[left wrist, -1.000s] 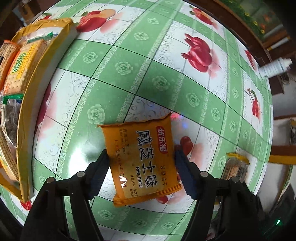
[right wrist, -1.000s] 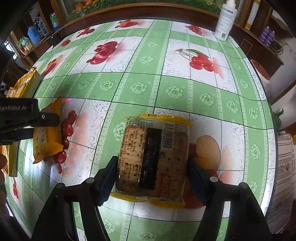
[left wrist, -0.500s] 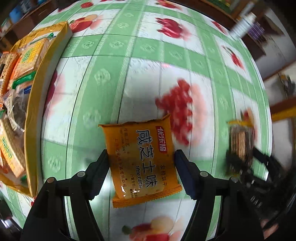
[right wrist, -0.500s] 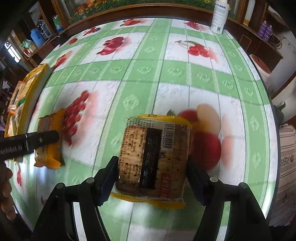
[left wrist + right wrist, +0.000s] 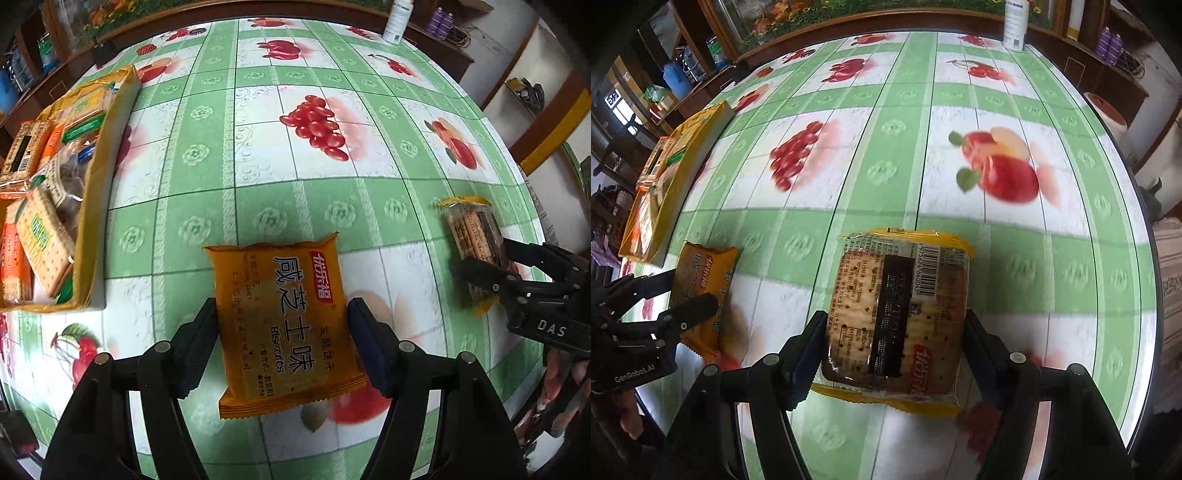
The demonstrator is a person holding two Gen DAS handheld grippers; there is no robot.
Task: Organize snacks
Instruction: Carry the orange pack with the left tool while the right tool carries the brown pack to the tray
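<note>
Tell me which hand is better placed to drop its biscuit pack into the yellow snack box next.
Left, probably. The left gripper holds the orange biscuit packet beside the yellow cardboard snack box, while the right gripper, gripping the clear cracker pack, sits farther away.

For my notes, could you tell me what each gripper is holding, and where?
The left gripper clamps the orange biscuit packet by its side edges; the right gripper clamps the clear cracker pack likewise.

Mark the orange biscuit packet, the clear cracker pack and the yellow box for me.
orange biscuit packet [image 5: 284, 321], left wrist view, middle of its printed face.
clear cracker pack [image 5: 897, 314], right wrist view, on its dark label.
yellow box [image 5: 94, 192], left wrist view, its near side wall.
</note>
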